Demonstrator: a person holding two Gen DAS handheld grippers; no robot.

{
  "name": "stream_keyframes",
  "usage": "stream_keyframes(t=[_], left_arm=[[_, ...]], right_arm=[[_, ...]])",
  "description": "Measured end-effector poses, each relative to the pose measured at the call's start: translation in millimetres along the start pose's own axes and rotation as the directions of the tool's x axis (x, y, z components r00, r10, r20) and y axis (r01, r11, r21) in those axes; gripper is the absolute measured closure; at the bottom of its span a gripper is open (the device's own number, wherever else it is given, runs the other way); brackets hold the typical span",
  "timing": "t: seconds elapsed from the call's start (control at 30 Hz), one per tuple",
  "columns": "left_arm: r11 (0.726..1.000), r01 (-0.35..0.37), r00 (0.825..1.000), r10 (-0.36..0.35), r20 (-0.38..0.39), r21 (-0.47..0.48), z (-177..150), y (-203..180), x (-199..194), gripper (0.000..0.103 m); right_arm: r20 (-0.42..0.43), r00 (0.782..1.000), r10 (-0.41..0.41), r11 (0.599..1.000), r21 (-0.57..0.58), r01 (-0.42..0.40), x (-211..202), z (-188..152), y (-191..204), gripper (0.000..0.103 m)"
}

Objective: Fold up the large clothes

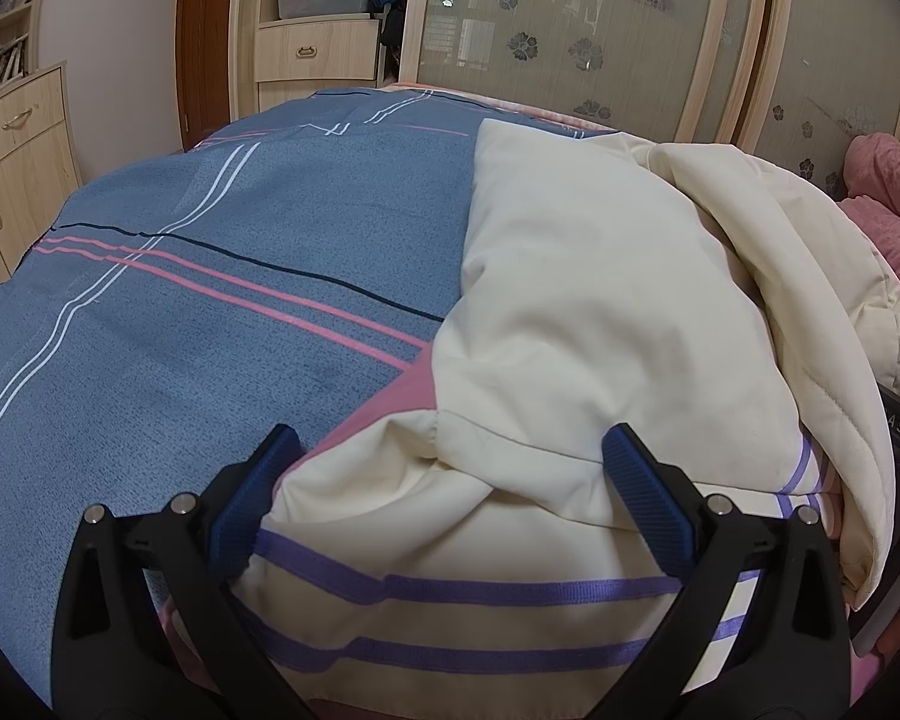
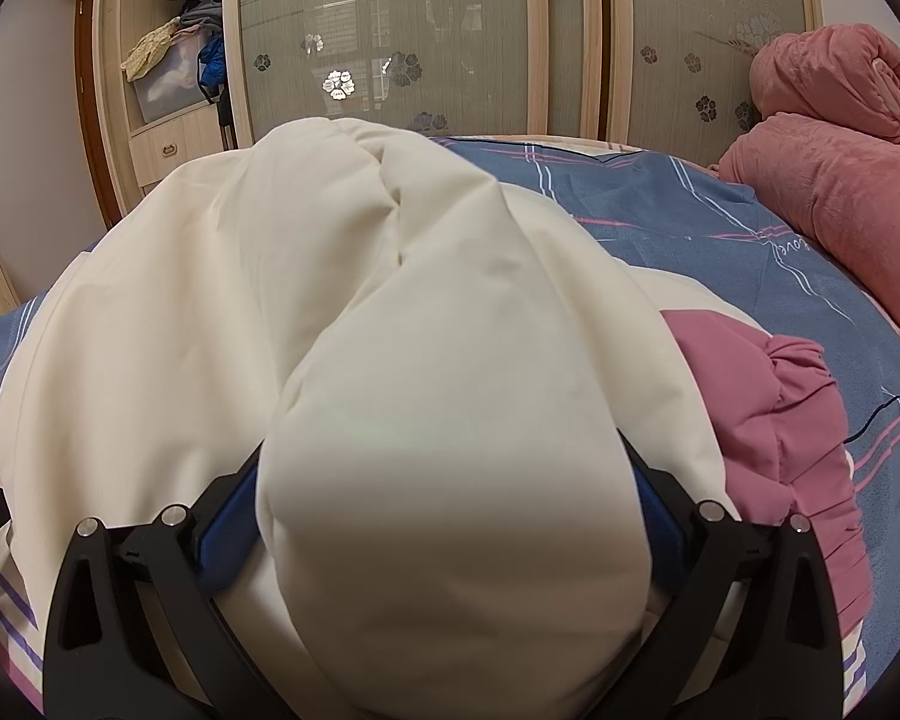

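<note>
Between my L tongs (image 1: 450, 480), spread wide round the cream jacket (image 1: 570, 312) hem w/ purple stripes, nothing's pinched, while R tongs (image 2: 450, 480) straddle a puffy fold, grip unclear; I'd clamp both, then lay it toward 12 o'clock on the bedspread (image 1: 210, 276).

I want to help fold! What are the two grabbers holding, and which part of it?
The left gripper is open around the cream jacket hem, not pinching. Whether the right gripper grips a puffy fold cannot be told.
</note>
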State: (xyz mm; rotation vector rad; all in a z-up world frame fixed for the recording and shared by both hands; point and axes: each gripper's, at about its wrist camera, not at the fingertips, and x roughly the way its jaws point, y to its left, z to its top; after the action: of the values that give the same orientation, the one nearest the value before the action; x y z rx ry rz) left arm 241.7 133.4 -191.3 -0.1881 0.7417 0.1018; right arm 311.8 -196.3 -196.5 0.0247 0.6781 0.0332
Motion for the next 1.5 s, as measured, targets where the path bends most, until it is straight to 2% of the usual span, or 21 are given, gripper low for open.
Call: stream_keyframes(t=[0.63,0.73,0.77,0.8,0.87,0.9,0.97,1.07,1.13,1.17,1.2,1.23,1.27,1.33,1.4,1.5], left_arm=[[1.0,-0.003,1.0,0.003,0.0,0.002,0,1,1,0.002],[1.0,-0.01,1.0,0.01,-0.004,0.003,0,3,1,0.002],[1.0,-0.01,1.0,0.01,-0.005,0.002,-1,3,1,0.002],[1.0,-0.008,1.0,0.008,-0.006,0.0,-1,5,0,0.002],[1.0,-0.007,1.0,0.007,-0.007,-0.003,-1,8,-1,0.002],[1.0,-0.008,1.0,0.008,-0.007,-0.002,-1,8,-1,0.002],[1.0,-0.01,1.0,0.01,-0.008,0.0,-1,11,-2,0.002],[1.0,-0.009,1.0,0.009,-0.008,-0.001,-2,13,-3,0.002],[1.0,-0.009,1.0,0.009,-0.008,0.0,-2,13,-4,0.002],[1.0,-0.01,1.0,0.01,-0.008,0.001,-2,13,-3,0.002],[1.0,-0.01,1.0,0.01,-0.008,0.001,-2,12,-3,0.002],[1.0,-0.009,1.0,0.009,-0.008,0.001,-2,13,-4,0.002],[1.0,-0.007,1.0,0.007,-0.007,0.002,-2,11,-3,0.002],[1.0,0.004,1.0,-0.004,-0.002,0.008,-3,9,-5,0.002],[1.0,-0.008,1.0,0.009,-0.004,0.018,-4,9,-5,0.002],[1.0,-0.014,1.0,0.014,-0.012,0.016,-3,9,-3,0.002]], right_arm=[[0.006,1.0,0.003,1.0,0.002,-0.003,4,4,2,0.001],[-0.024,1.0,-0.017,1.0,-0.007,0.016,-1,8,7,0.001],[-0.03,0.999,0.011,1.0,-0.006,-0.011,-11,11,10,0.001],[-0.022,0.998,0.052,0.999,-0.004,-0.052,-20,12,11,0.001],[0.044,0.992,0.118,0.993,0.004,-0.118,-46,20,14,0.001],[0.087,0.989,0.124,0.992,0.013,-0.125,-59,29,15,0.001],[0.118,0.985,0.128,0.989,0.053,-0.135,-67,54,13,0.001],[0.096,0.986,0.134,0.984,0.108,-0.144,-53,86,8,0.001],[0.064,0.991,0.12,0.988,0.094,-0.126,-30,104,9,0.001],[0.05,0.995,0.081,0.994,0.073,-0.084,-21,105,10,0.002],[0.019,0.999,-0.03,0.999,0.024,0.03,-1,105,13,0.002],[-0.025,0.989,-0.143,0.99,-0.019,0.142,24,98,13,0.002],[-0.086,0.981,-0.174,0.985,-0.026,0.172,51,84,6,0.002],[-0.137,0.984,-0.111,0.991,0.058,0.12,76,62,-13,0.001],[-0.118,0.991,-0.06,0.989,0.128,0.075,74,61,-26,0.001],[-0.123,0.991,-0.054,0.991,0.115,0.069,66,65,-23,0.001]])
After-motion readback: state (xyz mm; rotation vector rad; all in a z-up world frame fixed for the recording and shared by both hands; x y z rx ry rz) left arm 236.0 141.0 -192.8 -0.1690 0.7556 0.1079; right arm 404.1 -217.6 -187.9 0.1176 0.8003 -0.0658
